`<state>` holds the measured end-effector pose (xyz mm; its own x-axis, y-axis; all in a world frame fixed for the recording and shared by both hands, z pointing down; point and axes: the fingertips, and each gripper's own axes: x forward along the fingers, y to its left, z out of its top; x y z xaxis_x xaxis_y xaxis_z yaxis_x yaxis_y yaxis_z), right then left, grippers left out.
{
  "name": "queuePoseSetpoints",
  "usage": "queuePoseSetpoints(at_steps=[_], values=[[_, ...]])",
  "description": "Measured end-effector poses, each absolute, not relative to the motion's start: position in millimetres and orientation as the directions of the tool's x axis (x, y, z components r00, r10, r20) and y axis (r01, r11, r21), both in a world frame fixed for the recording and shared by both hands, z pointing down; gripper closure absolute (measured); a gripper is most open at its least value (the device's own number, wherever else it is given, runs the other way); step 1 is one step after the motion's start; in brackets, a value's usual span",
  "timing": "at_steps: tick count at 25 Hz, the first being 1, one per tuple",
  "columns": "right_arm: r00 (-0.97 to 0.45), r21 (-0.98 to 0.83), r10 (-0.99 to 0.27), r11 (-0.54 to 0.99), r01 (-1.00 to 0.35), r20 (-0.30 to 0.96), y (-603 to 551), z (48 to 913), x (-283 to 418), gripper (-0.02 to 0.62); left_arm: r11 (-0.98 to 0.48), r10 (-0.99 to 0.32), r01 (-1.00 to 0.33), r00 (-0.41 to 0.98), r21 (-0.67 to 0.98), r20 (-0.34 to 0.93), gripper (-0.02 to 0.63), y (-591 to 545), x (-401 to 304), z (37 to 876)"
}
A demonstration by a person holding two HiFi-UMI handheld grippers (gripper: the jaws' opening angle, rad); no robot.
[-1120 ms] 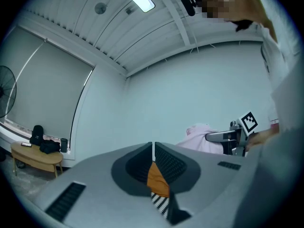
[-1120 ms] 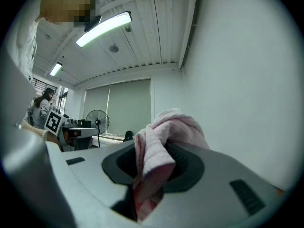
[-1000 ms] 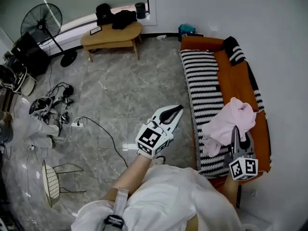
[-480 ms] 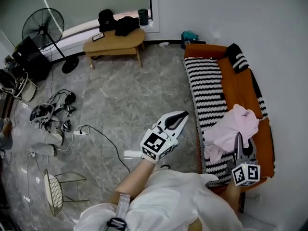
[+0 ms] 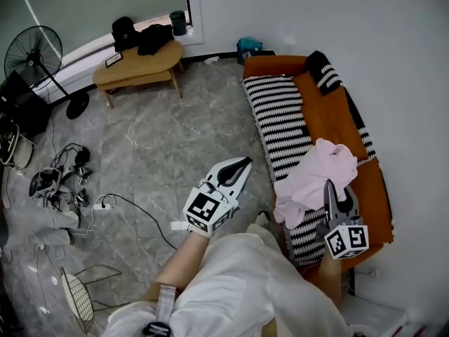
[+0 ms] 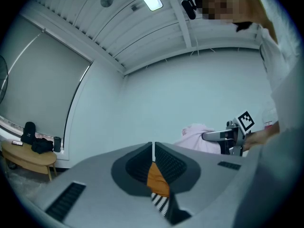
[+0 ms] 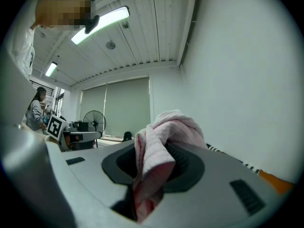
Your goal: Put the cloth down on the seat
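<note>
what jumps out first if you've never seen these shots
The pink cloth bunched in the right tongs, over the near end of the orange sofa with its black-and-white striped cover. Next, the left tongs, shut and empty, held out over the grey marbled floor.

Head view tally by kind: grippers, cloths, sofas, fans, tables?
left gripper and right gripper: 2
pink cloth: 1
sofa: 1
fan: 1
wooden table: 1
Total: 6
</note>
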<state>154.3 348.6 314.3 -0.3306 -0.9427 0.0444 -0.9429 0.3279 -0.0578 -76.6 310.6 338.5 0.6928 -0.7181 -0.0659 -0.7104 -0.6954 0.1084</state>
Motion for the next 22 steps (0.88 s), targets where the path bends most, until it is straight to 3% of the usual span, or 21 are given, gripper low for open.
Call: queuePoseSetpoints(at_steps=[22], values=[[-0.525,-0.068,-0.848,0.521,-0.851,0.067,121.7,323.8,207.9,0.475,-0.627,-0.776,-0.768,0.629,0.131,-0.029,0.577,103.8,8.0,346.3]])
